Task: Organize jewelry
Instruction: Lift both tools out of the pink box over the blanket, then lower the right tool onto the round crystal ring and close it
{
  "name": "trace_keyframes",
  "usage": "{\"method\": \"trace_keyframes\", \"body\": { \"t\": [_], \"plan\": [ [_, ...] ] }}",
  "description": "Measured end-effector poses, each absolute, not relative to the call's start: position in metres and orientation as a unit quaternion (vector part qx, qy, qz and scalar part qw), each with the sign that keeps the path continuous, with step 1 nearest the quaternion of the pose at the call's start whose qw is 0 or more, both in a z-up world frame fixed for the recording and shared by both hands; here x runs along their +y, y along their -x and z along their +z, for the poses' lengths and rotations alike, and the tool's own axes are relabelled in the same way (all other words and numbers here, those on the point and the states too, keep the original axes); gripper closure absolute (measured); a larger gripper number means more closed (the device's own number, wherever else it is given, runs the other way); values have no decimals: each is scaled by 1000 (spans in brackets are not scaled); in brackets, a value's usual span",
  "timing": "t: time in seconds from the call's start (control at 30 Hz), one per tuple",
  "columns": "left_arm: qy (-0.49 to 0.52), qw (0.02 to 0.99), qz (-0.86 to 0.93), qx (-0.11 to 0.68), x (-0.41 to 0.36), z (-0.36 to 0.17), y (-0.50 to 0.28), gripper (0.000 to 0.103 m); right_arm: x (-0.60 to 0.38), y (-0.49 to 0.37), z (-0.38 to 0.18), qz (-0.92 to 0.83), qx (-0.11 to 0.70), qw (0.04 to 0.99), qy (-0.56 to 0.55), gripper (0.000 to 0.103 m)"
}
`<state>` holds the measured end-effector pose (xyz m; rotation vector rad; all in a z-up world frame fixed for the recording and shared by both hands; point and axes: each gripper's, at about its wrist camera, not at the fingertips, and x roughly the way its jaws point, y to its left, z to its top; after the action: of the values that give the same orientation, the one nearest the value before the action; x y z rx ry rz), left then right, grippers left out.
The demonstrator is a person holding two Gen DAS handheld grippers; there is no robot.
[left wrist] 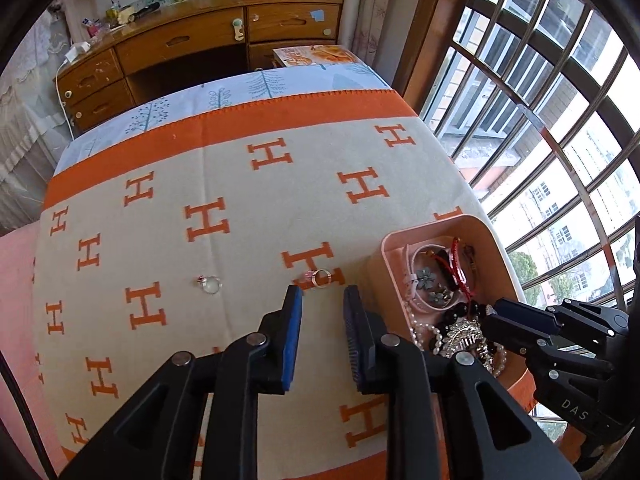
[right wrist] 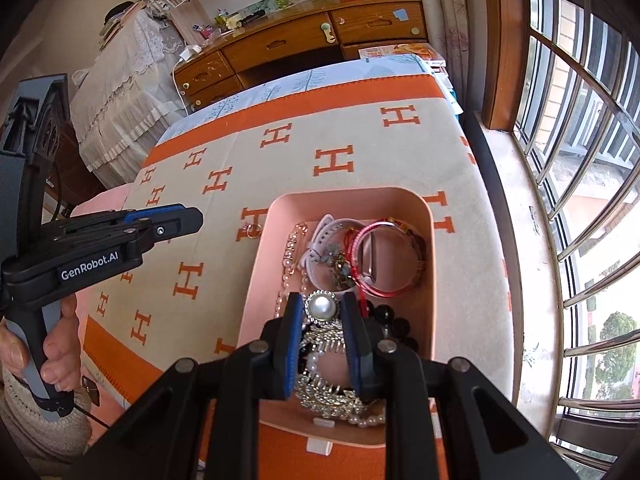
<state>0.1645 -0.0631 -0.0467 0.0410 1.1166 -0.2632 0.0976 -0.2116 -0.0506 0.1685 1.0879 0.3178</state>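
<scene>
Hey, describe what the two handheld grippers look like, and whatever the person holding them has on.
Both grippers are matte black linkage frames with silver rivets and blue ribbed pads. The left gripper reads "GenRobot.AI" in white on its side, sits on a grey-and-black handle, and trails a thin black cable. The right gripper carries pale "DAS" lettering. The hand emerges from a cream knit sleeve.

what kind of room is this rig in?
Most likely a bedroom at home: a bed under an orange H-pattern blanket, a wooden desk with drawers at its far end, and a barred window beside it.
</scene>
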Motion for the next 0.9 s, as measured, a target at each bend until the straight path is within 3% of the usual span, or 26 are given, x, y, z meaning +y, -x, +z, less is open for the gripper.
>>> {"method": "trace_keyframes", "body": {
  "t": [0.13, 0.23, 0.27, 0.63, 0.9],
  "plan": [
    [-17, 849, -102, 518, -29, -34, -162, 74, -186, -108, -39, 177, 514, 837, -63, 83],
    [-18, 861, -86, 501, -3, -23, -161, 42, -160, -122, -32, 206, 514, 833, -25, 83],
    [-21, 867, -80, 492, 4, -20, -160, 39, -151, -128, -31, 215, 515, 829, -7, 83],
    [-26, 852, -56, 520, 66, -51, -183, 39, -90, -207, -83, 275, 584, 756, 109, 83],
    [-6, 832, -56, 552, 83, -92, -189, 39, -70, -214, -106, 260, 597, 739, 173, 83]
  ]
}}
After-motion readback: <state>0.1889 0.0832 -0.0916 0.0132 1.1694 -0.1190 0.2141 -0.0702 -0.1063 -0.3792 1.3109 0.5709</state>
